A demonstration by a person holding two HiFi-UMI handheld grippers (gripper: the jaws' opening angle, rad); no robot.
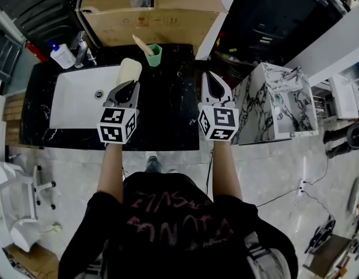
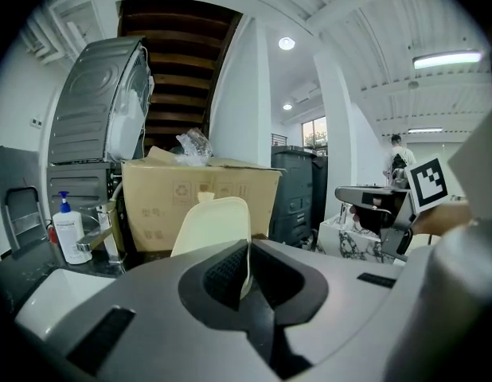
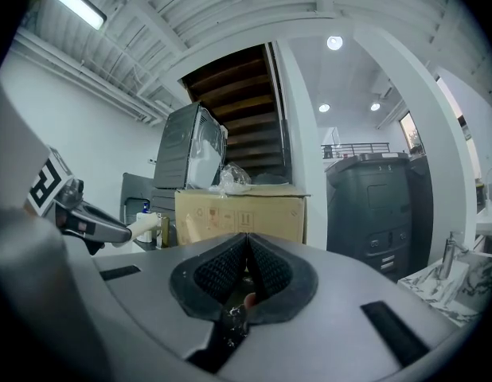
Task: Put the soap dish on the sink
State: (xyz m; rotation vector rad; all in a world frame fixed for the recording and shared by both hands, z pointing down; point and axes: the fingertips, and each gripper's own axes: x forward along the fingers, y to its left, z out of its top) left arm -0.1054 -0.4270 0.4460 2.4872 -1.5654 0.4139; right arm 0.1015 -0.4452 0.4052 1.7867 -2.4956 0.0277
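Soap dish (image 1: 129, 71) half-hidden, pinched — left gripper (image 1: 133, 86)

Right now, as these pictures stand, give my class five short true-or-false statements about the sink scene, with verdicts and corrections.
1. The left hand-held gripper is shut on the cream soap dish. True.
2. The right hand-held gripper holds the green cup. False: its jaws are together on nothing, and the cup stands at the back of the black counter.
3. The soap dish lies in the white sink basin. False: it is held in the left gripper's jaws.
4. A pump bottle stands beside the tap. True.
5. A cardboard box stands behind the counter. True.
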